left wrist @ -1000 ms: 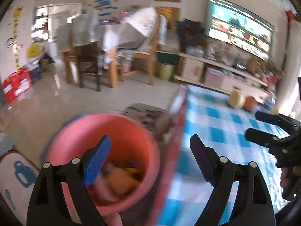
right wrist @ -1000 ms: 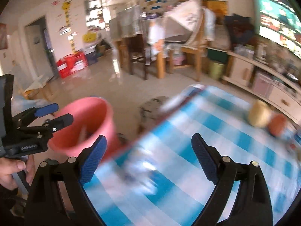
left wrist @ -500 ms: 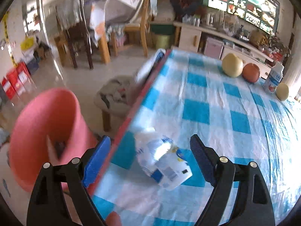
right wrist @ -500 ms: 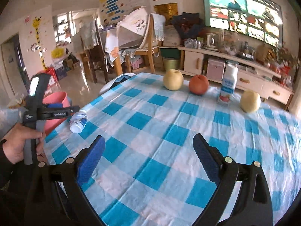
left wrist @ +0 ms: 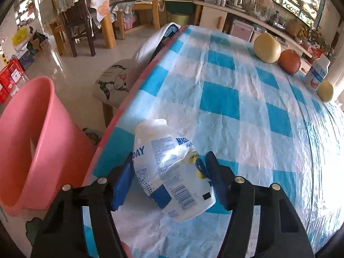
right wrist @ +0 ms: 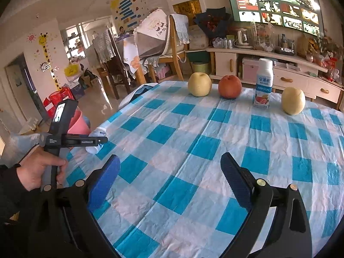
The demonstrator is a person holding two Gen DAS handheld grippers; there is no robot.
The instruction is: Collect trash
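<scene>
Lying on its side between my left gripper's [left wrist: 169, 180] two fingers, the crushed plastic bottle [left wrist: 172, 172] rests on the checked tablecloth [left wrist: 247, 129] close to the table's left edge. Its long axis runs slantwise, neck end pointing away from me toward the edge, base end nearest my right pad [left wrist: 215, 182]. Both pads [left wrist: 122, 185] sit right against its flanks; I judge them touching, though a firm squeeze I cannot confirm. My left gripper is far nearer than my right gripper [right wrist: 169, 185], which hangs wide apart over bare cloth, holding nothing, well away from the bottle. The pink bucket [left wrist: 32, 142] stands on the floor just left of the table edge, beyond my left finger, so the carry would be a short swing leftward and down.

Counting: one crushed bottle, one bucket. At the far side stand two yellow pears [right wrist: 199, 84] [right wrist: 293, 100], one red apple [right wrist: 229, 86] and one upright drink bottle [right wrist: 264, 83], which I judge not trash. One stool [left wrist: 116, 81] sits beside the table.
</scene>
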